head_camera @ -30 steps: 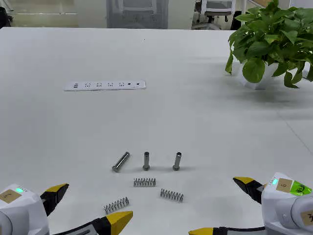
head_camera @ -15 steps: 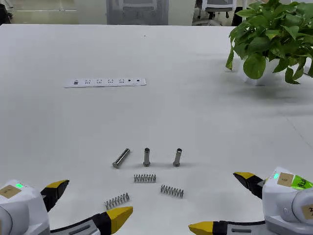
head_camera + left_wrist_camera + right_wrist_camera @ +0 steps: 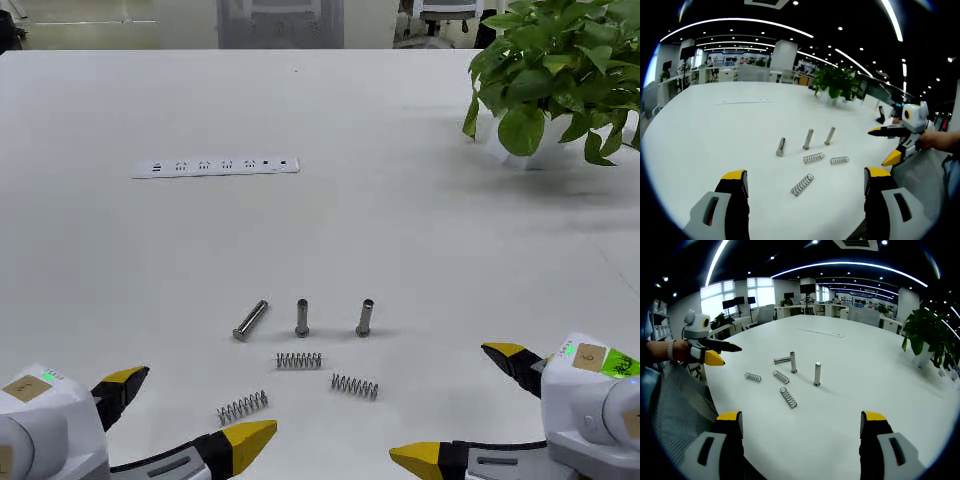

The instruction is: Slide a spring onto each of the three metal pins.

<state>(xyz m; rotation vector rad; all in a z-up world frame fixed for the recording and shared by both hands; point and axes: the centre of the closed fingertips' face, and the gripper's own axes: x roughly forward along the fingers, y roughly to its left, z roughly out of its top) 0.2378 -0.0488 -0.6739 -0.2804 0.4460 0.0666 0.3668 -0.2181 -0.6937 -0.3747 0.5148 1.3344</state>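
Three pins sat in a row on the table (image 3: 400,230): left pin (image 3: 250,320) lying flat, middle pin (image 3: 302,317) and right pin (image 3: 365,317) standing, probably plumb. Middle spring (image 3: 299,360), right spring (image 3: 354,386) and left spring (image 3: 243,406) lay loose just in front. Left gripper (image 3: 190,408) and right gripper (image 3: 458,405) hovered nearer the person, jaws wide apart and holding nothing. Power strip (image 3: 215,167) and plant (image 3: 560,70) sat well behind.

Left gripper (image 3: 190,405) and right gripper (image 3: 458,404): white bodies, black fingers (image 3: 245,442) (yellow tips).
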